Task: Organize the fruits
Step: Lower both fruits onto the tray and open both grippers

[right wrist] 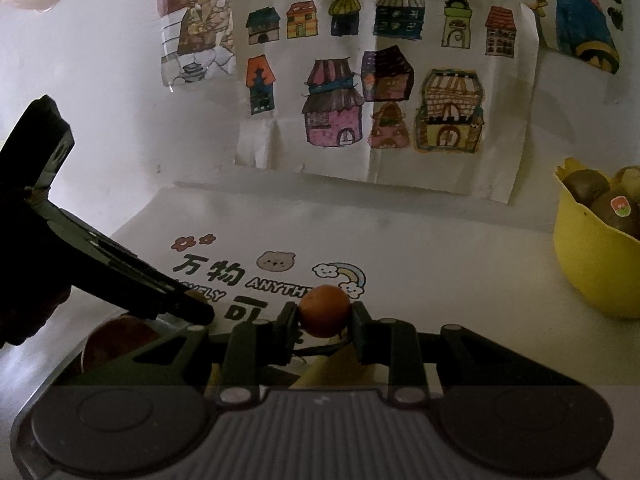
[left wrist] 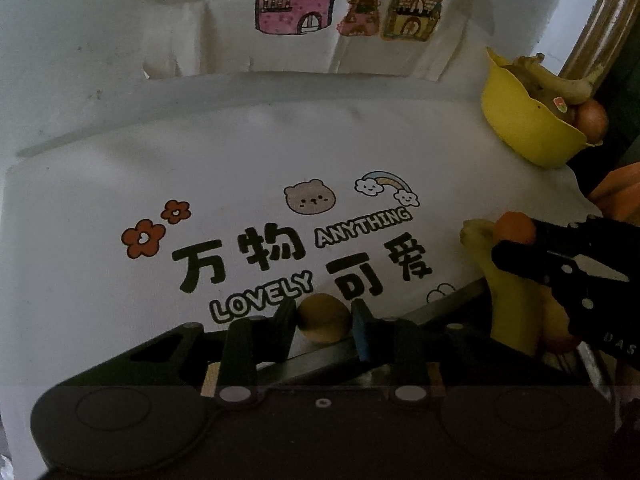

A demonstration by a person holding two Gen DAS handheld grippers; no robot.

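The left claw [left wrist: 324, 322] is clenched on a small tan-brown round fruit [left wrist: 323, 318] at the lower middle of the left wrist view, both pads pressed to its sides, just over the printed white bench [left wrist: 120, 184]. The right claw [right wrist: 325, 314] is clenched on a small orange fruit [right wrist: 324, 311] at the lower middle of its own view; in the left view that fruit sits at the right edge, beside a banana [left wrist: 508, 308] lying under the claw. The yellow bowl [left wrist: 516, 128] stands at the upper right of the left view, well apart from both claws, and already holds kiwis [right wrist: 588, 186], one with a sticker, plus a banana and a round orange-brown fruit at its far rim. So the sorting looks partly done, in my judgement: some fruit is in the bowl, two pieces are in hand, and at least the banana and a dim reddish fruit [right wrist: 116, 340] at the lower left of the right view remain out. Both held fruits are near-round, with no clear long axis or pointing end. The loose banana's long axis runs from lower right up toward the middle of the left view.
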